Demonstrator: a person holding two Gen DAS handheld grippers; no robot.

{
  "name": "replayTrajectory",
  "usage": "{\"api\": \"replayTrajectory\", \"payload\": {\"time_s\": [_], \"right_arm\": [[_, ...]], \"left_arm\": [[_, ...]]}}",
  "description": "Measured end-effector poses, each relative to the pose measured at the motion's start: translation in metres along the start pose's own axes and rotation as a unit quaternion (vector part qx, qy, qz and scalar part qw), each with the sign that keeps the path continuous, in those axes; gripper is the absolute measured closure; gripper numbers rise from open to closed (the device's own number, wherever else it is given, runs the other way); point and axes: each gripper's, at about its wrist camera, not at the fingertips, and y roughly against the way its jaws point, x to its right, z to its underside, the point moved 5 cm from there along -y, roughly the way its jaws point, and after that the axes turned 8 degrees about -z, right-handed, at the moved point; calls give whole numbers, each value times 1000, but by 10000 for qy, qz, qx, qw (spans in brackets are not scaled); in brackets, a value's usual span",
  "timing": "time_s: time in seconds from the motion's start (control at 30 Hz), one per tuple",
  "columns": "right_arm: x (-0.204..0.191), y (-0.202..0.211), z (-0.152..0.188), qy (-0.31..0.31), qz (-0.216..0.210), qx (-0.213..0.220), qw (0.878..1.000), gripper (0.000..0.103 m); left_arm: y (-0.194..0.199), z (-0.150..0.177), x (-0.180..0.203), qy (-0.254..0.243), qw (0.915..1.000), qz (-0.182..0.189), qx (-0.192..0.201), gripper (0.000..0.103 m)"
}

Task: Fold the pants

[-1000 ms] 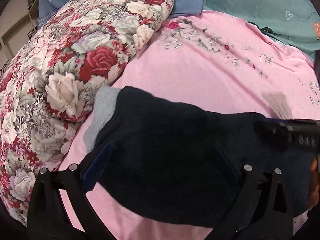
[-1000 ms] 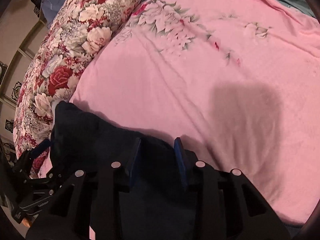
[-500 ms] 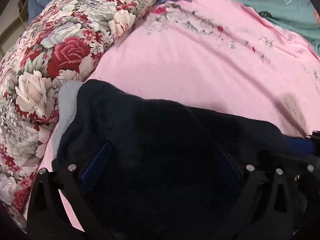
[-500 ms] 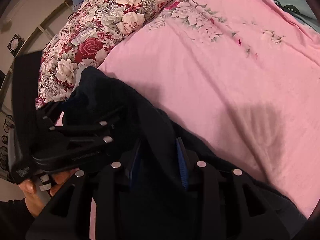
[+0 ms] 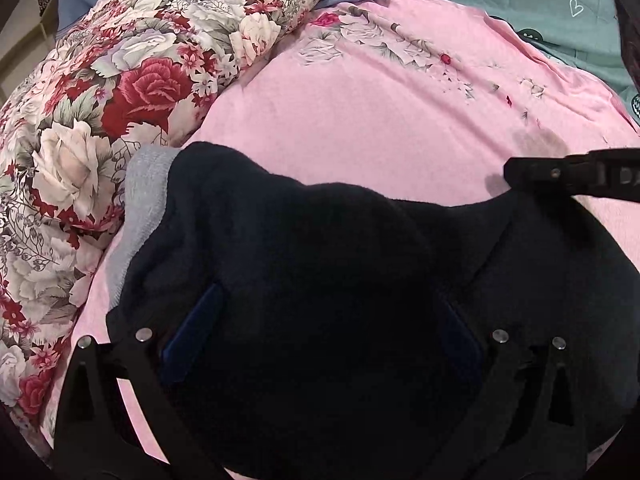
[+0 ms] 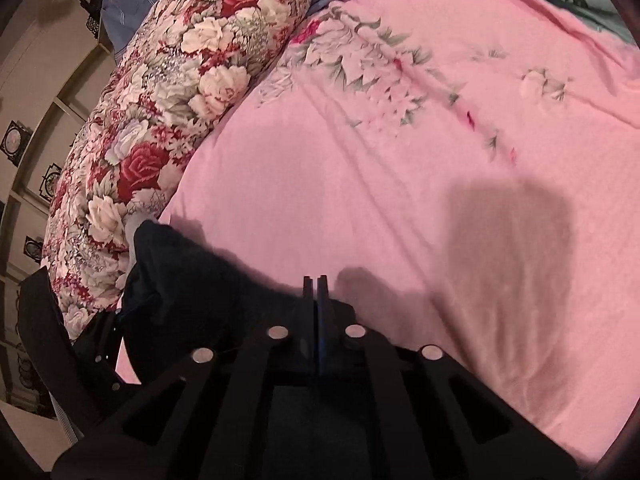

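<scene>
Pants (image 5: 320, 280), dark navy with a grey waistband at the left end, are spread over the near part of the pink sheet (image 5: 360, 140) on the bed, beside a flowered quilt (image 5: 120, 100). Over them the left tool (image 5: 320, 340) is held with its jaws spread wide. The right tool (image 6: 316, 292) has just been pressed together; nothing is seen between its pads.

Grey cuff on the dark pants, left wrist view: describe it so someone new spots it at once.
Start at the pink bedsheet and the long rose-print bolster along its left side. The dark navy pants lie bunched against that bolster. The grey cuff is the pale ribbed band at their left edge, the only plain grey cloth between floral print and navy.
</scene>
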Motion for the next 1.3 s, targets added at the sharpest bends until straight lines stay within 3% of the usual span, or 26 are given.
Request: {"api": "replayTrajectory", "payload": {"time_s": [0.07, 0.17, 0.2, 0.27, 0.3, 0.37, 0.47, 0.57, 0.6, 0.67, 0.7, 0.77, 0.8, 0.83, 0.93, 1.0, 1.03, 1.07, 1.1, 1.13, 1.17, 1.2, 1.3], "right_arm": [[3, -10, -1, 110, 220, -114, 9996, 102], [15, -12, -3, 618, 1272, -22, 9899, 101], [21, -5, -5, 522, 1254, 47, 9907, 100], [36, 10, -5, 47, 718, 80, 9974, 94], [41, 18, -3, -55, 678, 95, 9976, 94], [38, 22, 4, 156, 820, 4, 9965, 91], [11, 17, 19, 554, 617, -174, 9964, 92], [12, -2, 29, 970, 1489, -402, 9833, 94], [15, -2, 28, 1034, 1539, -389, 9819, 94], [28, 10, 21, 963, 2218, -219, 9701, 95], [30, 22, 18, 813, 2192, 14, 9723, 93], [23, 34, 23, 436, 1095, 155, 9929, 92], [16, 33, 28, 444, 734, 88, 9963, 92], [7, 27, 36, 608, 605, -68, 9963, 90], [9, 9, 48, 780, 748, -282, 9937, 85], [33, 19, 38, 597, 1534, 97, 9863, 59], [47, 31, 32, 502, 2309, 350, 9711, 59], [54, 41, 29, 391, 2612, 518, 9631, 59], [54, 49, 29, 243, 2219, 645, 9726, 59], [47, 56, 33, 66, 1260, 701, 9895, 59], [37, 58, 39, 69, 751, 659, 9950, 59], [28, 58, 45, 179, 566, 590, 9965, 59], [19, 36, 68, 523, 688, 57, 9962, 59]], "left_arm": [[-1, 0, 0, 4, 10000, 22, -19, 2], [-2, 0, -1, 14, 10000, 75, -1, 2], [-2, 0, -1, 25, 10000, 89, 4, 2], [-3, 0, -1, 43, 10000, 84, 6, 2], [-3, 0, -1, 53, 10000, 74, 4, 2], [-3, 0, -1, 67, 9999, 78, 5, 2], [-3, 0, -1, 82, 9999, 91, 2, 2], [-7, 1, -2, 99, 9998, 155, -68, 2], [-5, 0, -3, 112, 9998, 180, -47, 2], [-3, 1, -3, 92, 9998, 172, -22, 2], [-2, 1, -4, 94, 9998, 182, -20, 2], [3, 0, -5, 118, 9997, 202, 12, 2], [6, -2, -6, 161, 9996, 247, 3, 2], [8, -5, -7, 236, 9992, 316, -15, 2], [10, -15, -16, 529, 9972, 532, -51, 2], [1, -22, -26, 629, 9973, 340, -143, 2], [-3, -25, -30, 686, 9972, 233, -204, 2], [-4, -27, -34, 751, 9966, 228, -231, 2], [-1, -29, -37, 855, 9955, 337, -211, 2], [1, -31, -39, 925, 9949, 358, -188, 2], [5, -33, -39, 989, 9945, 306, -142, 2], [7, -35, -37, 993, 9946, 271, -99, 2], [4, -37, -23, 725, 9970, 234, -124, 2]]}}
